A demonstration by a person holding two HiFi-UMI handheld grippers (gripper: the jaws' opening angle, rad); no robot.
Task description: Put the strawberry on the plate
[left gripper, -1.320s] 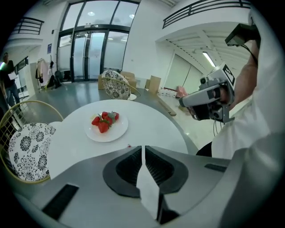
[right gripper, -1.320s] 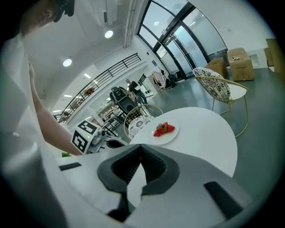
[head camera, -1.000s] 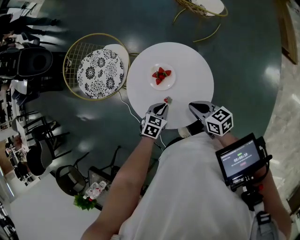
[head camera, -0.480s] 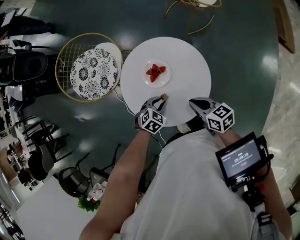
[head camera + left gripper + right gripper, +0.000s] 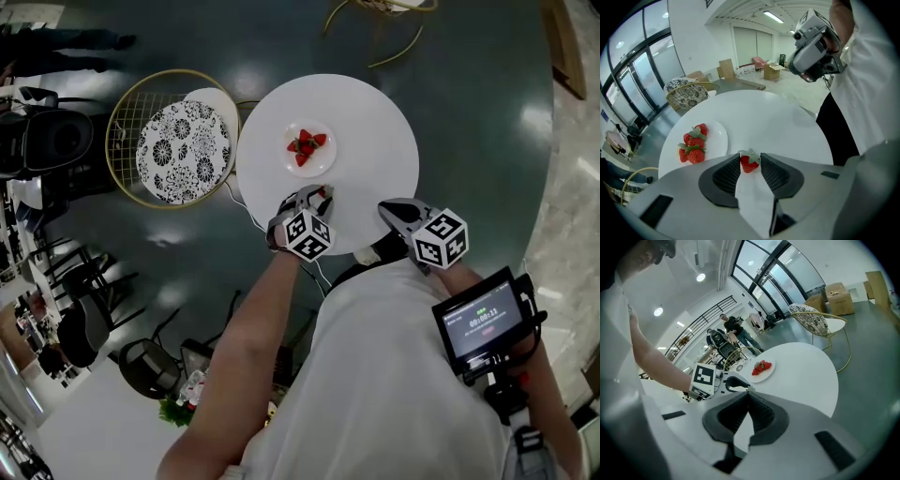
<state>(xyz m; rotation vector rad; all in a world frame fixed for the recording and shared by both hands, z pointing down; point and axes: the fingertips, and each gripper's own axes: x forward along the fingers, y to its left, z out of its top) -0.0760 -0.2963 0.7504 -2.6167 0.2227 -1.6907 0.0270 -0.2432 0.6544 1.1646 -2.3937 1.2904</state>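
Note:
A small red strawberry (image 5: 750, 161) lies on the round white table (image 5: 375, 122), between the tips of my left gripper (image 5: 319, 195). Its jaws have just been opening and stand on either side of the berry without pressing it. The berry shows in the head view as a red speck (image 5: 322, 192). Just beyond it sits a white plate (image 5: 324, 161) bearing three strawberries (image 5: 693, 146). My right gripper (image 5: 382, 208) hovers over the table's near edge, to the right, with its jaws (image 5: 747, 393) shut on nothing. The right gripper view shows the left gripper (image 5: 736, 383) near the plate (image 5: 765, 373).
A gold wire chair with a black-and-white patterned cushion (image 5: 178, 141) stands left of the table, touching its edge. Another wire chair (image 5: 375, 11) is beyond the table. Dark chairs and people (image 5: 736, 331) are off to the left. A small monitor (image 5: 480, 321) rides by the person's right arm.
My left gripper has moved forward and down to the strawberry, rolled, and gone from shut to open with the berry between its tips. The right gripper has stayed put.

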